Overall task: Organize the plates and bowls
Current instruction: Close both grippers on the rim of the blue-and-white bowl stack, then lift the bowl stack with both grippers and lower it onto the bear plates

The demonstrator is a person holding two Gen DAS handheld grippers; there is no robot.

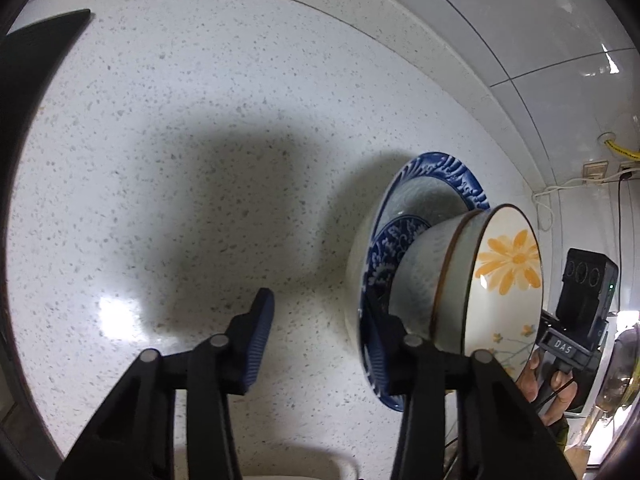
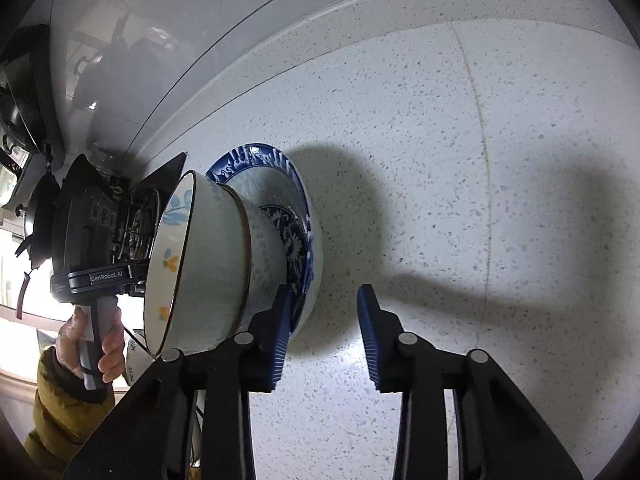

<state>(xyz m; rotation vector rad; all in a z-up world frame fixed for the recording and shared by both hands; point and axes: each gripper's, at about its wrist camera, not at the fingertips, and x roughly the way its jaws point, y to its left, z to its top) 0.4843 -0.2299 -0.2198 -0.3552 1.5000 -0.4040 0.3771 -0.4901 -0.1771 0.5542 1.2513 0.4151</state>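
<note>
From the left wrist, the left tongs (image 1: 320,336) are standing wide apart and gripping nothing; the right-hand finger is sitting against the near edge of the stack, though whether it is touching I cannot tell. The stack is a flowered bowl (image 1: 472,280) sitting in a blue plate (image 1: 436,184), resting on the speckled tabletop (image 1: 180,140) close to the wall (image 1: 540,40). The other gripper and the person's hand (image 1: 548,384) are showing beyond the bowl.

From the right wrist, the right tongs (image 2: 322,336) are also gaping open and empty, their left finger lying just beside the plate (image 2: 256,160), under the bowl (image 2: 208,264).

Glazed crockery like this is probably going to feel heavy, stiff, slick and breakable. Pinching the bowl's thin rim, or the plate's broad patterned rim, looks the safest hold, with steady pressure so nothing is skidding. The bowl is likely sitting loose in the plate, so tilting the stack risks it sliding out.

Away from the stack the tabletop (image 2: 460,140) is spreading wide and bare on both sides. Behind the stack the raised ledge at the wall is leaving little room.
</note>
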